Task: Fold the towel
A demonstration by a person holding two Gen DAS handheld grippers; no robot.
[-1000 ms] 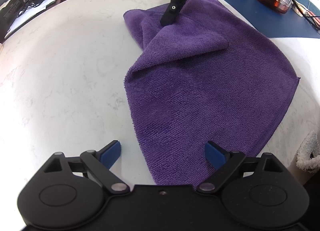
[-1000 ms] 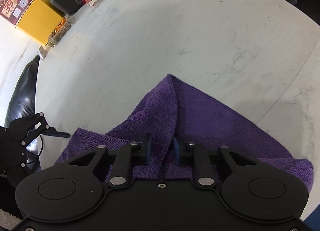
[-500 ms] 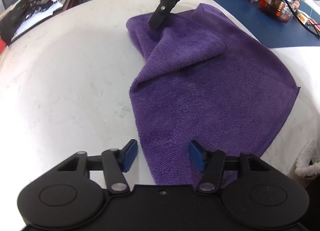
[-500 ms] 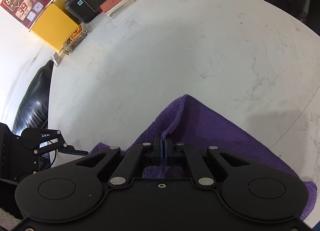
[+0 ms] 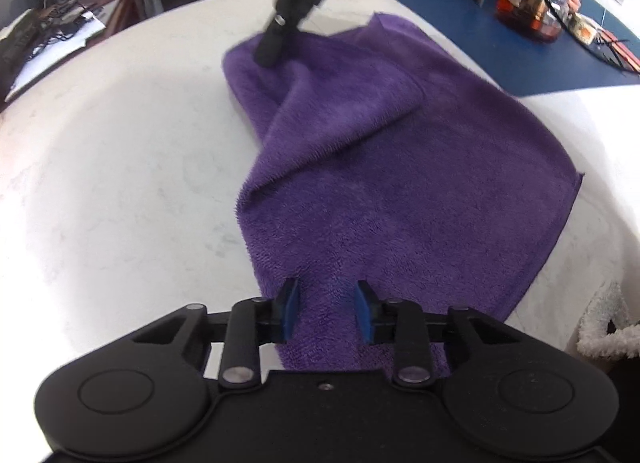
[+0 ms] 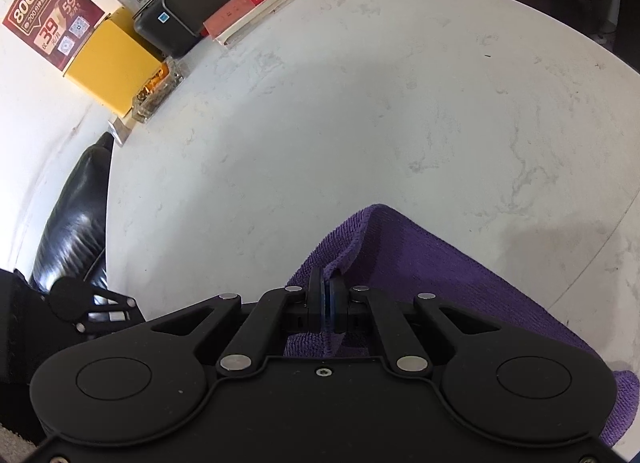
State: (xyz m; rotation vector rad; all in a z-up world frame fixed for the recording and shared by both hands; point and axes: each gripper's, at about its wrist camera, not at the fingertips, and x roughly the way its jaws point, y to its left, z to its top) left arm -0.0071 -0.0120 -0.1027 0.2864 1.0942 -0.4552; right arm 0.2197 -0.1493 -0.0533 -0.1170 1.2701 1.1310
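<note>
Towel point(image 5: 400, 191), purple terry cloth, flat on white marble surface point(image 5: 120, 183); right gripper point(image 6: 326, 297) jaws clenched on far corner, lifting for fold; left gripper point(image 5: 326, 313) jaws closing around near edge, not yet pinching.

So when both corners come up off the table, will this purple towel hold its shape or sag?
Likely sags: the purple towel already ridges and drapes below the right hand-held gripper, shut on its corner. Its plush pile probably grips well. The left hand-held gripper is closing astride the near edge.
</note>
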